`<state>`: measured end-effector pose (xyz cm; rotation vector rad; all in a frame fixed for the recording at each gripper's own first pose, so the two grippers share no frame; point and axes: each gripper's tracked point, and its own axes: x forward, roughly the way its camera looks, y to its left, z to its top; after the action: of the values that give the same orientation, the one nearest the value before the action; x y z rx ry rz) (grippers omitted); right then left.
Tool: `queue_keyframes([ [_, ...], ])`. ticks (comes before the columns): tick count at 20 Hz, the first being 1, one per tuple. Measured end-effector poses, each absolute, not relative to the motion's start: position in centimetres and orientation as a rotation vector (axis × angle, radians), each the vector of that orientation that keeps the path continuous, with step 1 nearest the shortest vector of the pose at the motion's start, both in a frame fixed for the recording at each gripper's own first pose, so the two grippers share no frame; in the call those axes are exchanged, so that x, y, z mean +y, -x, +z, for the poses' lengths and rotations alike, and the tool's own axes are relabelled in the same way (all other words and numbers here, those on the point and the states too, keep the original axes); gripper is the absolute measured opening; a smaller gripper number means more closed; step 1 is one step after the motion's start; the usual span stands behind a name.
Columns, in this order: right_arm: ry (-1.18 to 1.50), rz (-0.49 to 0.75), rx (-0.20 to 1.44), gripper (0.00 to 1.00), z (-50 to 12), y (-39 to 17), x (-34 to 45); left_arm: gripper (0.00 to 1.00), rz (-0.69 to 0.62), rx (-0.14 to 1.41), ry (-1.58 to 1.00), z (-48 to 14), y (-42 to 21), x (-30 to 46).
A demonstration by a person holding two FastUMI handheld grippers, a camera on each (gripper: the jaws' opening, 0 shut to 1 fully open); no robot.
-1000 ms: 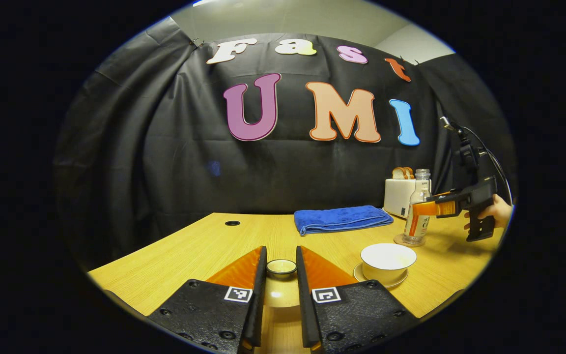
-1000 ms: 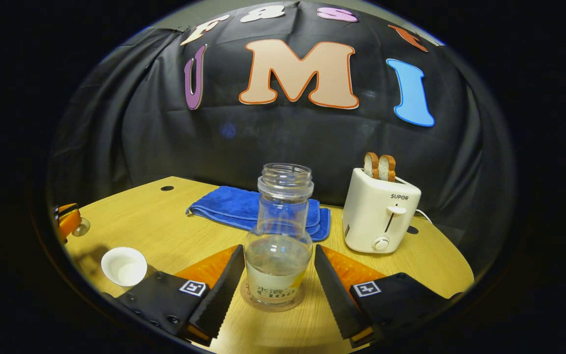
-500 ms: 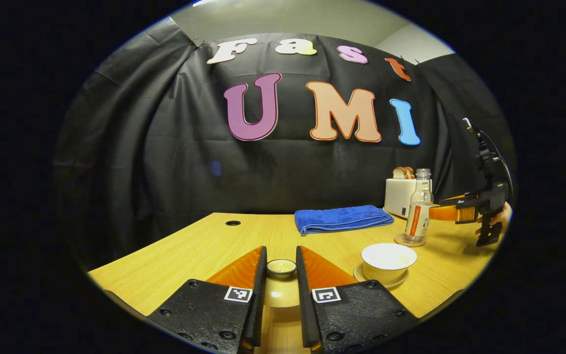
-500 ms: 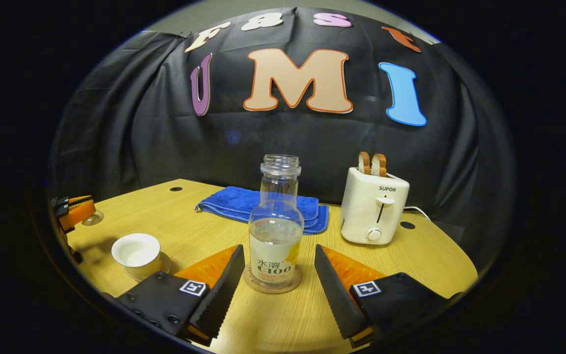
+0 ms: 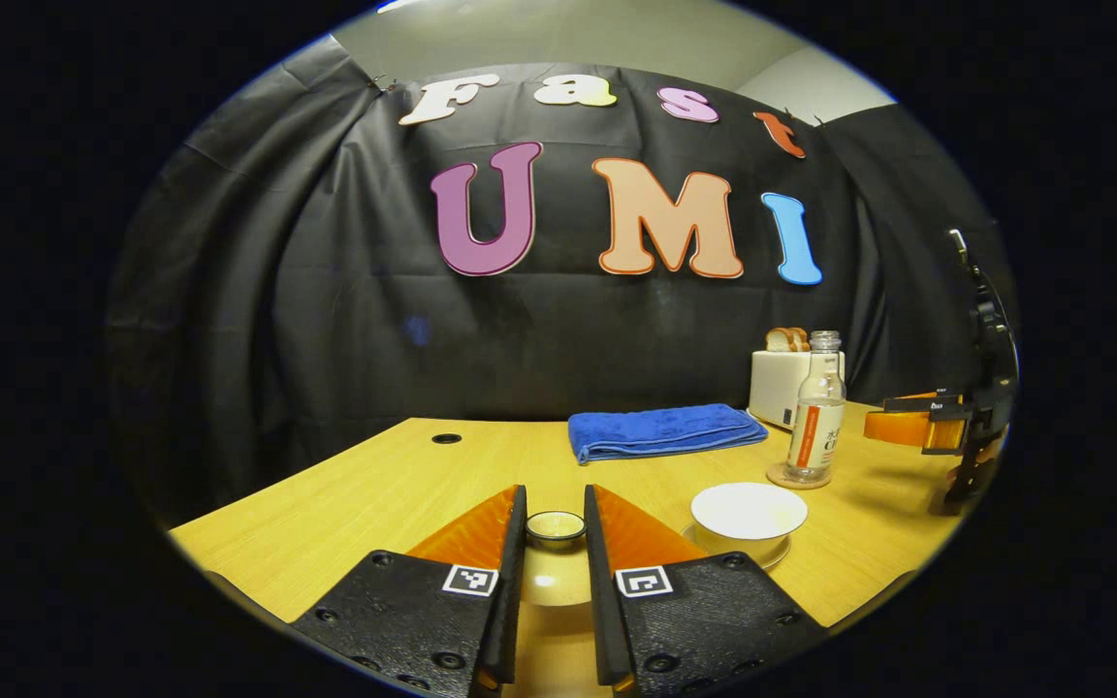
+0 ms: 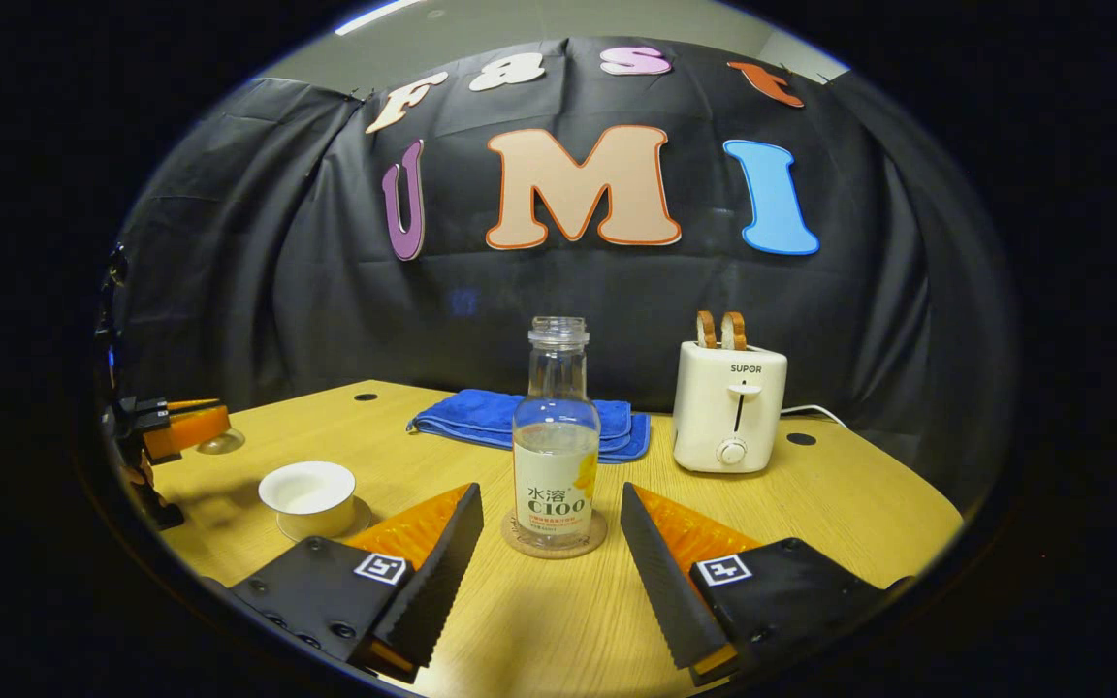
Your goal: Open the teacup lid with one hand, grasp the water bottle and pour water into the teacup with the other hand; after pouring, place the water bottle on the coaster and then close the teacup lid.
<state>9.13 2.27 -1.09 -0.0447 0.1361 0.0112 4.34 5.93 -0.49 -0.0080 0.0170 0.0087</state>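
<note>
wooden table point(image 6: 558, 620), black cloth wall behind. water bottle point(image 6: 556, 427) upright on coaster point(image 6: 555, 539), uncapped. right gripper point(image 6: 551, 572) jaws wide, apart from bottle. left gripper point(image 5: 555, 572) pinches teacup lid point(image 5: 556, 526) by knob; likely ceramic, slippery, fragile. open teacup point(image 5: 749, 512) just beside.

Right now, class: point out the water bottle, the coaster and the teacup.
water bottle point(image 6: 556, 490), right gripper view, on its label.
coaster point(image 6: 523, 543), right gripper view, on its front-left rim.
teacup point(image 6: 307, 487), right gripper view, on its open bowl.
</note>
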Motion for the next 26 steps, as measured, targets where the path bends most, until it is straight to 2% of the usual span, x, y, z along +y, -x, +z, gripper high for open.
queue_keyframes([
  [17,-0.025,-0.019,0.065,0.92,-0.7,-5.6,-0.4,0.3,-0.122,0.018,0.007,-0.4,-8.6,-4.7],
  [18,-0.025,-0.02,0.063,0.96,-0.7,-5.6,-0.4,0.3,-0.125,0.019,0.007,-0.4,-8.8,-5.1],
  [19,-0.022,-0.021,0.059,0.92,-0.6,-5.5,-0.5,0.3,-0.131,0.021,0.006,-0.5,-9.0,-5.4],
  [26,-0.008,-0.017,0.035,0.92,-0.4,-4.8,-0.2,0.3,-0.147,0.035,-0.001,-0.6,-9.8,-6.3],
])
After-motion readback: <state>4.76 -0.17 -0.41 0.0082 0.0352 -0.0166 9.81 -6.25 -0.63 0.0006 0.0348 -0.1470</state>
